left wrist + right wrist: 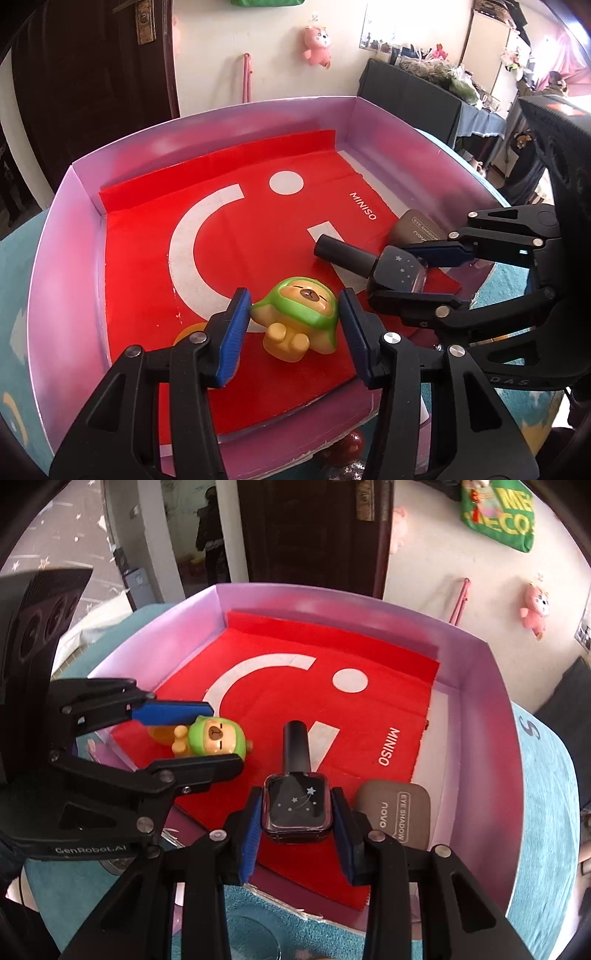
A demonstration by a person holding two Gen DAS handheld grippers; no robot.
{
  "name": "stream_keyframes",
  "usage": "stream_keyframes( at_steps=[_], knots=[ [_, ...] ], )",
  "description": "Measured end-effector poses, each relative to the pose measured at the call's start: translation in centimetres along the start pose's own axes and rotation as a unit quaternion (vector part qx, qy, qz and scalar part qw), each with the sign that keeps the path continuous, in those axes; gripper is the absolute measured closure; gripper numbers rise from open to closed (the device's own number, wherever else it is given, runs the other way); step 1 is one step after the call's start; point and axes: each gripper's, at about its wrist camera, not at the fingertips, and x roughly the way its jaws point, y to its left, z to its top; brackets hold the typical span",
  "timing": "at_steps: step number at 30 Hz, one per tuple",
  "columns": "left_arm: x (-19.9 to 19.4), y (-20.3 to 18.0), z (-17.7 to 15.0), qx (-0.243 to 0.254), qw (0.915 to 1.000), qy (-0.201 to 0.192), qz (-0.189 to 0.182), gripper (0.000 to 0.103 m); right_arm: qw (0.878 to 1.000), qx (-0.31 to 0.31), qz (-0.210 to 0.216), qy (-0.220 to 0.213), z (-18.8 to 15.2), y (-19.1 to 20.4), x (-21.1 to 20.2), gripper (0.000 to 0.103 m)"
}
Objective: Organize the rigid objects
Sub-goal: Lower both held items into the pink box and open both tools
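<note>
Left gripper (291, 325) spread wide around toy bear (295, 317) — not squeezing. Right gripper (295, 823) spread beside nail polish bottle (295, 801), maybe just touching. Both lie on red mat in box (66, 236). Placing step looks done; next, pull back straight.

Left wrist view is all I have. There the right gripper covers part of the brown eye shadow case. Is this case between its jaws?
Observer: No. In the right wrist view the eye shadow case lies flat outside the right gripper, on its right side. Only the nail polish bottle is between the jaws.
Operator: And the orange thing, half hidden near the toy?
Observer: It is a translucent orange piece that lies right by the toy's feet. What it is, I cannot tell.
</note>
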Motion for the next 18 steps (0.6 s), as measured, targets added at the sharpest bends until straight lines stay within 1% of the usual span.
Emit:
stream_keyframes(
  at_steps=[3,18],
  knots=[
    [0.22,-0.11,0.08,0.004,1.0,0.001,0.0,0.056,1.0,-0.003,-0.002,0.007,0.0,-0.01,0.41,0.065],
    [0.25,0.18,-0.13,0.006,1.0,-0.004,-0.003,0.055,1.0,-0.003,-0.002,0.013,0.14,-0.09,1.07,0.065]
  ],
)
